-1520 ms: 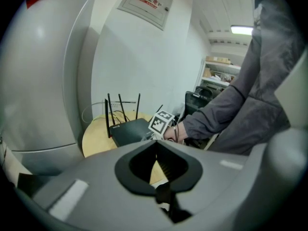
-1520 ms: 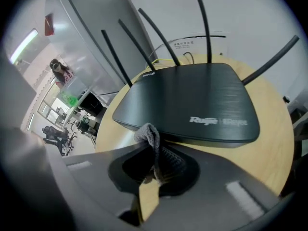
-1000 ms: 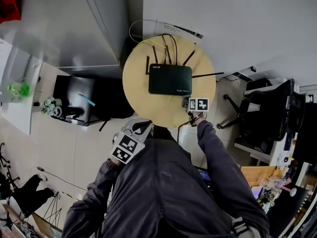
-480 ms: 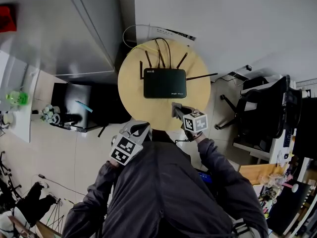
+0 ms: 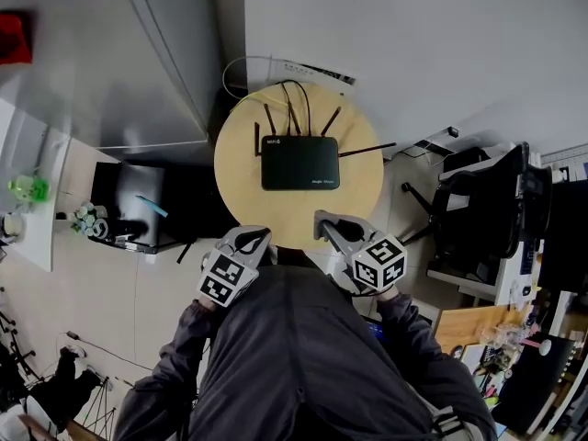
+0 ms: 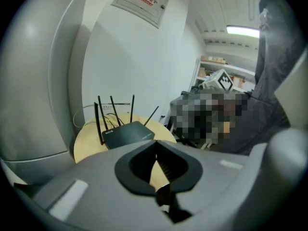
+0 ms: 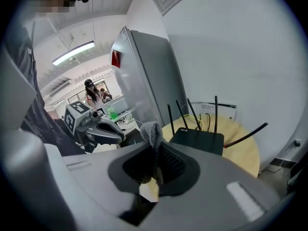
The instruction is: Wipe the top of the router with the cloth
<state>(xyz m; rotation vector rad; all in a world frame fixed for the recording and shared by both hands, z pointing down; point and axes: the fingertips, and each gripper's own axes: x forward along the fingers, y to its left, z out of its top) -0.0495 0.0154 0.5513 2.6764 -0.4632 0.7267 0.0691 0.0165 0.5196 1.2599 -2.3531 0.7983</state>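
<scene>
A black router [image 5: 299,163] with several antennas lies flat on the round wooden table [image 5: 241,200]. Both grippers are held low in front of the person's chest, at the table's near edge and apart from the router. My right gripper [image 5: 325,222] is shut on a small grey cloth [image 7: 151,131], which sticks up from between its jaws; the router [image 7: 197,139] lies beyond it. My left gripper [image 5: 254,236] has its jaws together with nothing in them, and the router [image 6: 127,133] shows ahead of it.
A tall grey cabinet [image 5: 156,53] stands at the table's left. Cables [image 5: 276,72] run from the router's back to the wall. A black office chair [image 5: 478,209] is at the right, a low dark unit [image 5: 138,200] with small items at the left.
The right gripper has drawn back from the table's front right edge towards the body, cloth still in it. The left gripper has hardly moved.
</scene>
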